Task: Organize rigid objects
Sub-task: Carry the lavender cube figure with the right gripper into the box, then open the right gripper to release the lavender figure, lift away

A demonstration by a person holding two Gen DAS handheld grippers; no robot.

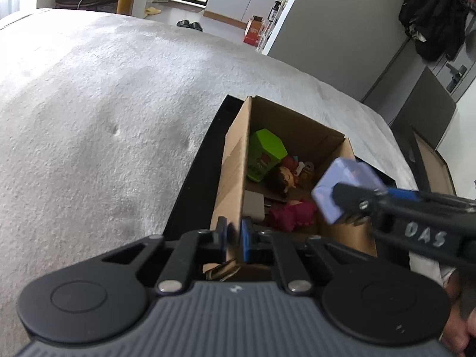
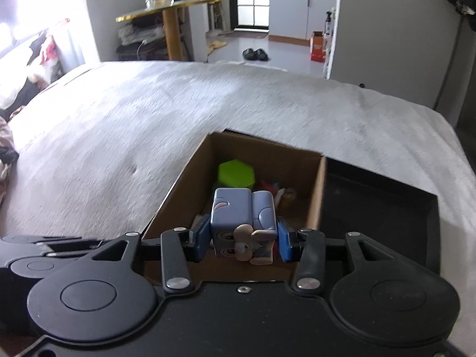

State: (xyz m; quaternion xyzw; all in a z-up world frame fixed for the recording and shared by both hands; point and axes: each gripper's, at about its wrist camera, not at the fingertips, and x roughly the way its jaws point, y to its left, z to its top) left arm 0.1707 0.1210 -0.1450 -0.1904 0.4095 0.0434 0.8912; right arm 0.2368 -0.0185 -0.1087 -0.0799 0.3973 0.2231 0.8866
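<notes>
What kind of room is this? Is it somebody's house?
Probably a home, likely a bedroom: a big soft bed fills the view, slippers sit on the floor, and kitchen cabinets show through the doorway.

The only legible writing is "DAS", hand-lettered in pale marker on the black body of the right gripper in the left wrist view. Print on the red-and-white carton on the floor is too blurred to read.

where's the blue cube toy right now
The blue cube toy is clamped in the right gripper, held in the air above the open cardboard box, with the green hexagonal container in the box beyond it.
</notes>
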